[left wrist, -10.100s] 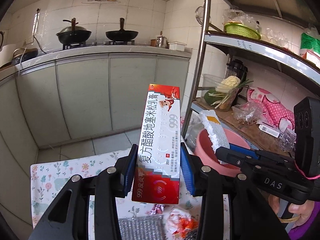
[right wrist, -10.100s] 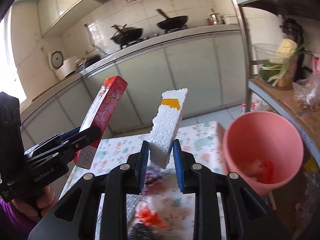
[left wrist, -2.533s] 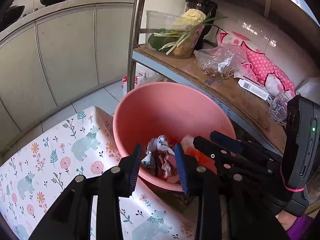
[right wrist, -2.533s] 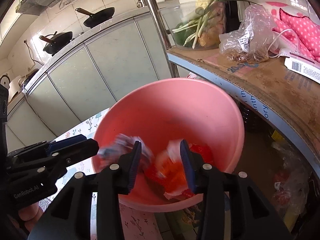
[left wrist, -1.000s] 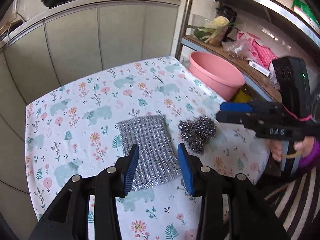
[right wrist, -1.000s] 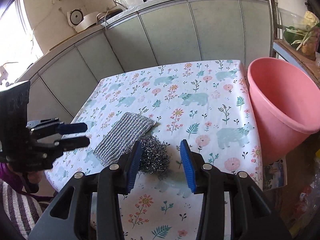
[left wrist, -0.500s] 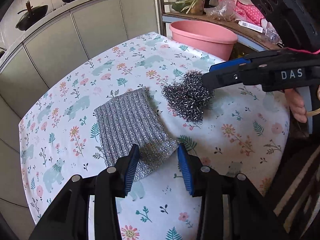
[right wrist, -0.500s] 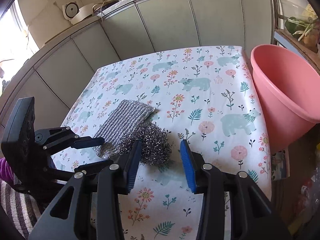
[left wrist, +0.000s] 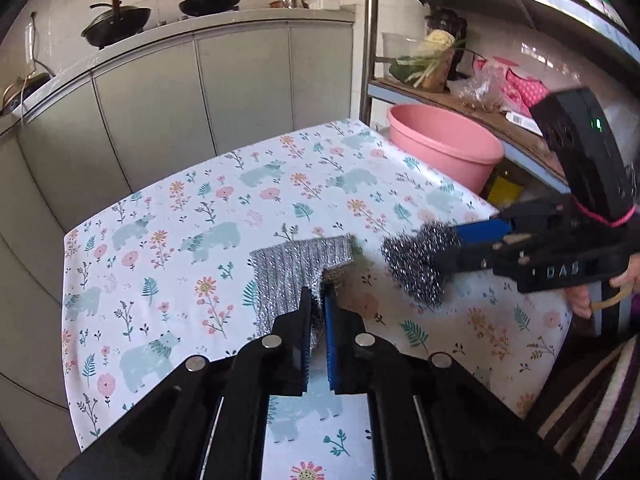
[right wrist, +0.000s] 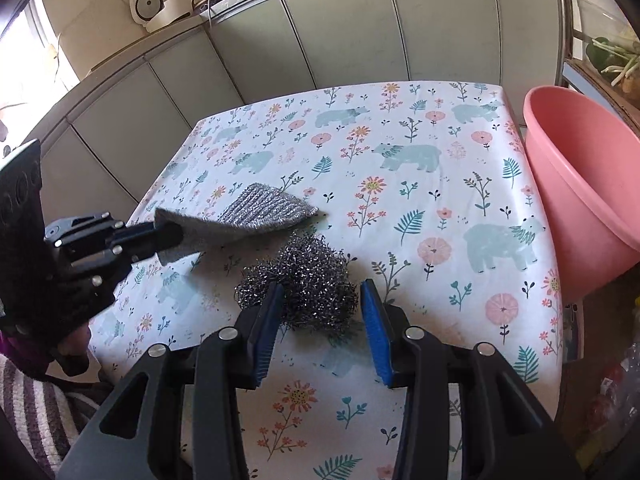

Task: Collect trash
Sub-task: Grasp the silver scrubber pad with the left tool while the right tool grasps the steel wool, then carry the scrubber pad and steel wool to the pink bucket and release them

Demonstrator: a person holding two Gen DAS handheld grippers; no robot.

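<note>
One silver scouring cloth [left wrist: 288, 268], frame centre. One steel wool scrubber [left wrist: 420, 264], right of centre. One pink basin [left wrist: 444, 144], upper right. Two black woks [left wrist: 116, 20] on the counter, upper left. One floral tablecloth [left wrist: 192, 216]. Two grippers: left gripper [left wrist: 317, 320] at bottom centre, right gripper [right wrist: 320, 332] in its own view.
</note>
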